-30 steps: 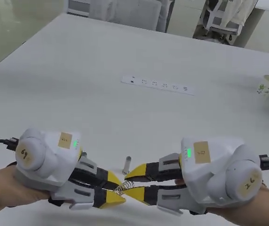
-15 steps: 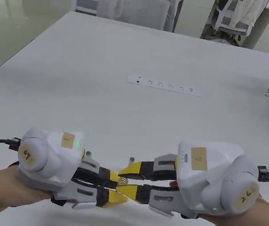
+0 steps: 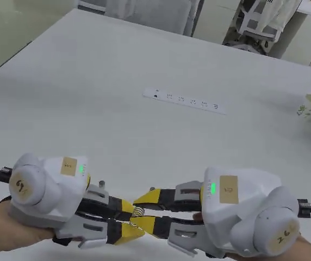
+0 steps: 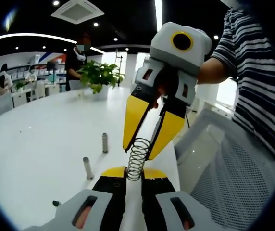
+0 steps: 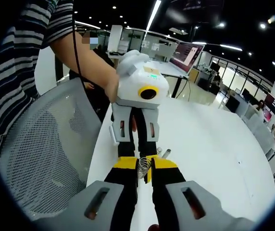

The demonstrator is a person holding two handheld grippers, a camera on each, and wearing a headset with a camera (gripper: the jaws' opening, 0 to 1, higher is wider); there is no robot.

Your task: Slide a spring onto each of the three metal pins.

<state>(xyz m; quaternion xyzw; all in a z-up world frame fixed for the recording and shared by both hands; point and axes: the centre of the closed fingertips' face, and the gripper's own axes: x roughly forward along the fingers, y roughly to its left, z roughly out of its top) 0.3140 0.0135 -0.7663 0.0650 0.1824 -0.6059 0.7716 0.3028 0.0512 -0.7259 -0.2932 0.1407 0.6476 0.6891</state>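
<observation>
Right tool [image 5: 144,165] has neared left tool [image 4: 134,173], both pinching the spring [image 4: 138,156].

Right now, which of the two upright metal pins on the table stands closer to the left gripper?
The nearer pin, beside the left gripper holding the spring; the other pin stands farther back.

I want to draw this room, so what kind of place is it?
Probably a big open office: a long white table with a power strip, a mesh office chair, and a big screen on desks behind.
</observation>
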